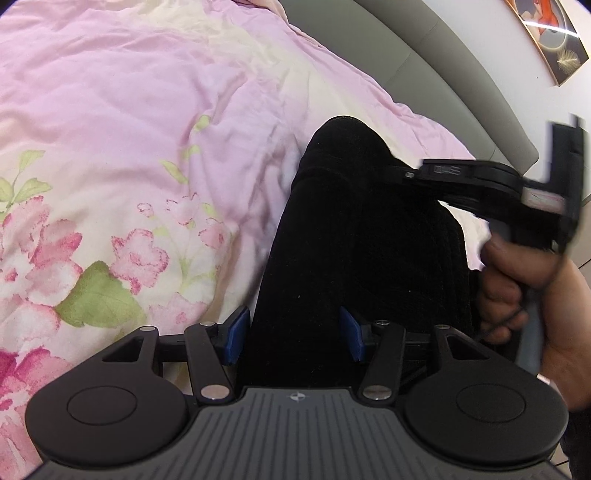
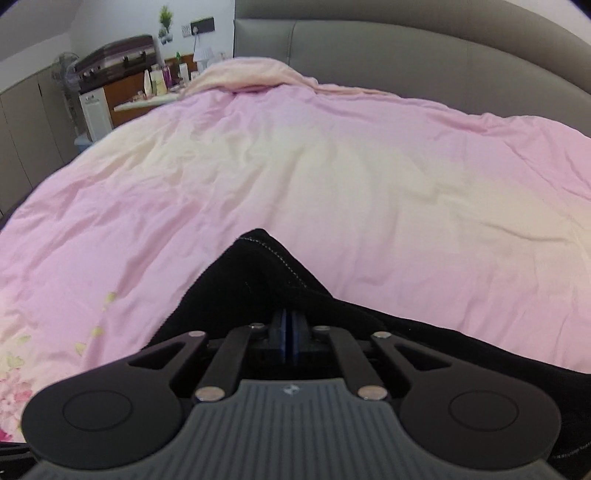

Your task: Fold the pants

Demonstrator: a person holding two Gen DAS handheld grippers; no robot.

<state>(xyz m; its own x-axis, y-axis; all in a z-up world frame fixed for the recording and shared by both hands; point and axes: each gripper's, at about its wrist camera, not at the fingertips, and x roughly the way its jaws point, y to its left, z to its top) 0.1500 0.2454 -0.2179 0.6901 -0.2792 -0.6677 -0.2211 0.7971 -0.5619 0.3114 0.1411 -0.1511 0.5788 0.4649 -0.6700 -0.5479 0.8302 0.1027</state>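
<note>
Black pants (image 1: 354, 236) lie in a long bundle on the pink floral duvet (image 1: 110, 147). My left gripper (image 1: 293, 338) stands half open at their near end. Its left blue pad (image 1: 236, 334) is at the cloth's left edge and its right pad (image 1: 351, 338) rests on the cloth, which spreads on past it to the right. From the right, a hand (image 1: 517, 280) brings in my right gripper (image 1: 402, 172), which reaches the far part of the pants. In the right wrist view its blue pads are almost together at the right gripper (image 2: 290, 332), pinching black pants cloth (image 2: 266, 273) that rises to a peak in front.
A grey padded headboard (image 2: 406, 55) runs along the bed's far side. A dresser with bottles (image 2: 147, 85) and a fan (image 2: 64, 70) stand at the back left. A framed picture (image 1: 550, 33) hangs on the wall. The duvet (image 2: 332, 166) spreads wide beyond the pants.
</note>
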